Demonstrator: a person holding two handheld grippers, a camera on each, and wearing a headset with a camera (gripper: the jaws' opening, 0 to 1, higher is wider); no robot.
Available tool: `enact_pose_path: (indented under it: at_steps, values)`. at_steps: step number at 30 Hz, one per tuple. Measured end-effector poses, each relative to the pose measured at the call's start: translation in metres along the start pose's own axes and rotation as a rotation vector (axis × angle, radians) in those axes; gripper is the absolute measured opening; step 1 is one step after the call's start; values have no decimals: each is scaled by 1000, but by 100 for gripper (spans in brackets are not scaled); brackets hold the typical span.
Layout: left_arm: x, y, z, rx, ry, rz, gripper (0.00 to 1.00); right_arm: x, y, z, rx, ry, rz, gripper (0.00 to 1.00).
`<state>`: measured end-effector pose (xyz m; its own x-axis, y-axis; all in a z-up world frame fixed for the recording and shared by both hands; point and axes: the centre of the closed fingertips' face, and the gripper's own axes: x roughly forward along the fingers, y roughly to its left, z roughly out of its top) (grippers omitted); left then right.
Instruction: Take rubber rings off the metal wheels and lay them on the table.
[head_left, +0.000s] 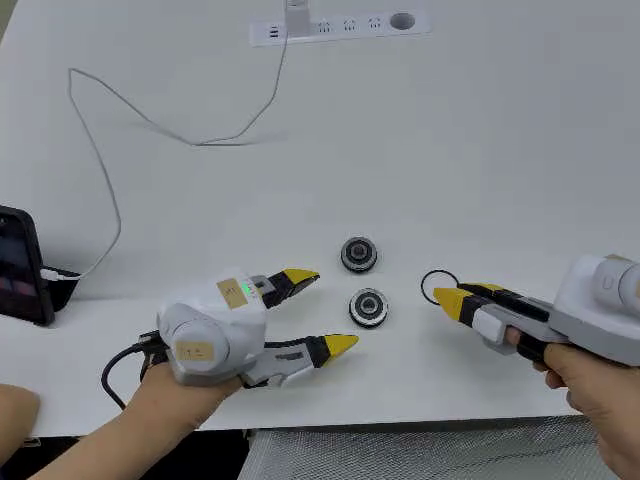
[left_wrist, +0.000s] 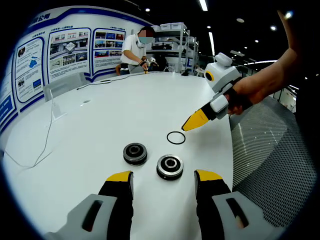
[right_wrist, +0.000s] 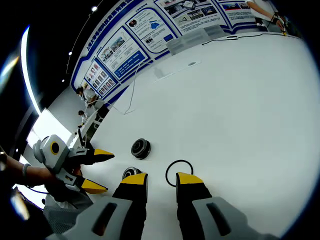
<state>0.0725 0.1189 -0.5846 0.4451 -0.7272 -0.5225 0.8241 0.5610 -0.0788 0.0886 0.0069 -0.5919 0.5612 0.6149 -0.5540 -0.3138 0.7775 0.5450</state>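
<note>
Two metal wheels sit on the white table (head_left: 480, 150). The far wheel (head_left: 359, 254) (left_wrist: 135, 153) (right_wrist: 140, 148) has a dark band around its rim. The near wheel (head_left: 368, 307) (left_wrist: 170, 166) (right_wrist: 131, 173) shows a silver rim. A thin black rubber ring (head_left: 438, 286) (left_wrist: 175, 137) (right_wrist: 175, 165) lies flat on the table to their right. My left gripper (head_left: 320, 311) (left_wrist: 164, 176) (right_wrist: 107, 172) is wide open, just left of the near wheel. My right gripper (head_left: 462, 296) (right_wrist: 161, 179) (left_wrist: 187, 126) hovers at the ring's near edge, its jaws slightly apart and holding nothing.
A white power strip (head_left: 340, 26) lies at the far edge, and a thin cable (head_left: 110, 200) runs from it to a black phone (head_left: 20, 265) at the left. The table's front edge is close under both hands. A person (left_wrist: 135, 47) stands far behind the table.
</note>
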Motion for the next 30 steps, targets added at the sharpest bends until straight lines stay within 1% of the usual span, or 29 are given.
enact_pose_path:
  at_steps: [1, 3, 11, 15, 19, 22, 25, 27, 30]
  values:
    - [1, -1, 1, 1, 0, -4, 49, 1, 3, -2, 2, 3, 7, 23]
    - [3, -2, 4, 8, -3, -6, 49, 2, 5, -4, 8, 8, 17, 23]
    - [10, -4, 9, 19, -4, -21, 41, 11, 18, -10, 17, 20, 56, 19]
    - [15, -8, 10, 37, 5, -34, 38, 16, 22, -13, 16, 29, 70, 17]
    - [20, -12, 9, 57, 20, -46, 33, 19, 28, -15, 12, 39, 84, 15]
    - [23, -14, 7, 73, 41, -52, 29, 22, 30, -18, 7, 47, 92, 14]
    - [27, -14, 4, 91, 63, -51, 25, 23, 33, -20, 5, 55, 99, 14]
    - [28, -14, 5, 87, 62, -52, 23, 23, 34, -21, 5, 56, 103, 14]
    - [32, -13, 2, 97, 82, -53, 20, 24, 33, -22, 2, 60, 105, 13]
